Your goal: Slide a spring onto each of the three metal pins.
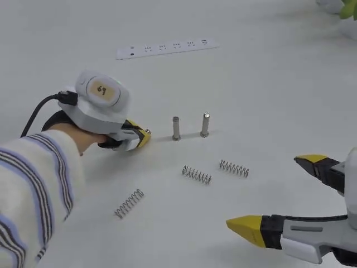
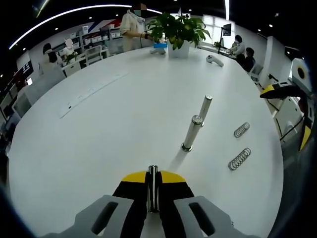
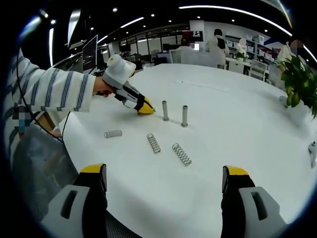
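**Head view.** The left gripper [image 1: 139,137] sits low over the table [image 1: 268,84], just left of the left pin [image 1: 176,128]. The right pin [image 1: 205,124] stands just right of that pin. Three springs [image 1: 196,175] lie loose in front of the left pin, none yet on a pin.

Caution: if the left gripper drifts right, it will likely knock the left pin over.

The hand [image 1: 83,138] reaches in from the left, low and level.

**Left gripper view.** The jaws are clamped on the third pin [image 2: 152,188], short of the left pin [image 2: 192,133]. Whether it touches the table cannot be told.

Caution: if released off vertical, it would probably topple.

**Right gripper view.** The right gripper [image 3: 163,171] is empty, with jaws wide. It points at the springs [image 3: 153,143] lying before the left pin [image 3: 165,110].

Caution: a spring pinched mid-coil may buckle or shoot away.
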Demonstrator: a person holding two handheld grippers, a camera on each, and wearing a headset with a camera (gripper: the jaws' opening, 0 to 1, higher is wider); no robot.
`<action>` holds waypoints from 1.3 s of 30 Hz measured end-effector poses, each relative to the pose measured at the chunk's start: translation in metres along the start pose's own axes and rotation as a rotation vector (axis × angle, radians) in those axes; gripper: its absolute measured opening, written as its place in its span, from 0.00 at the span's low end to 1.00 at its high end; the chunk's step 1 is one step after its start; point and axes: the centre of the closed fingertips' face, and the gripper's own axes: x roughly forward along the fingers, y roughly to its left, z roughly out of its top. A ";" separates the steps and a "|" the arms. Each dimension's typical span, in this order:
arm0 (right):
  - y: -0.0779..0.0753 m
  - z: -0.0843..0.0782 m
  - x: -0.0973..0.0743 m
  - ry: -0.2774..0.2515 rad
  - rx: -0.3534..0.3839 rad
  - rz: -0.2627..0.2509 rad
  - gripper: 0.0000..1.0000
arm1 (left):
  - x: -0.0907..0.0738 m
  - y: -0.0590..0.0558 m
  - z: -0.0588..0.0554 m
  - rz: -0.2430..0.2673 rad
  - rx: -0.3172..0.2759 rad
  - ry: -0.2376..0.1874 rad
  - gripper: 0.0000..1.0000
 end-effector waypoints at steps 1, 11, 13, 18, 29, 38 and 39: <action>0.000 0.000 0.000 0.001 -0.001 0.000 0.95 | 0.000 0.000 0.000 0.000 -0.003 0.002 0.00; 0.000 0.000 0.001 0.005 -0.006 -0.002 0.95 | -0.006 0.000 -0.008 -0.003 -0.038 0.048 0.00; 0.001 0.000 0.001 0.006 -0.007 -0.003 0.95 | -0.009 0.001 -0.010 -0.003 -0.053 0.047 0.00; 0.004 -0.002 0.000 0.016 -0.023 0.005 0.94 | -0.018 0.003 -0.002 0.004 -0.082 0.011 0.00; 0.005 0.002 -0.001 0.013 -0.039 0.004 0.94 | -0.029 0.003 0.011 0.011 -0.107 -0.037 0.00; 0.002 0.006 -0.003 -0.004 -0.046 -0.010 0.96 | -0.037 -0.002 0.016 0.013 -0.102 -0.050 0.00; 0.002 0.007 -0.003 -0.005 -0.048 -0.010 0.96 | -0.037 -0.002 0.019 0.013 -0.096 -0.064 0.00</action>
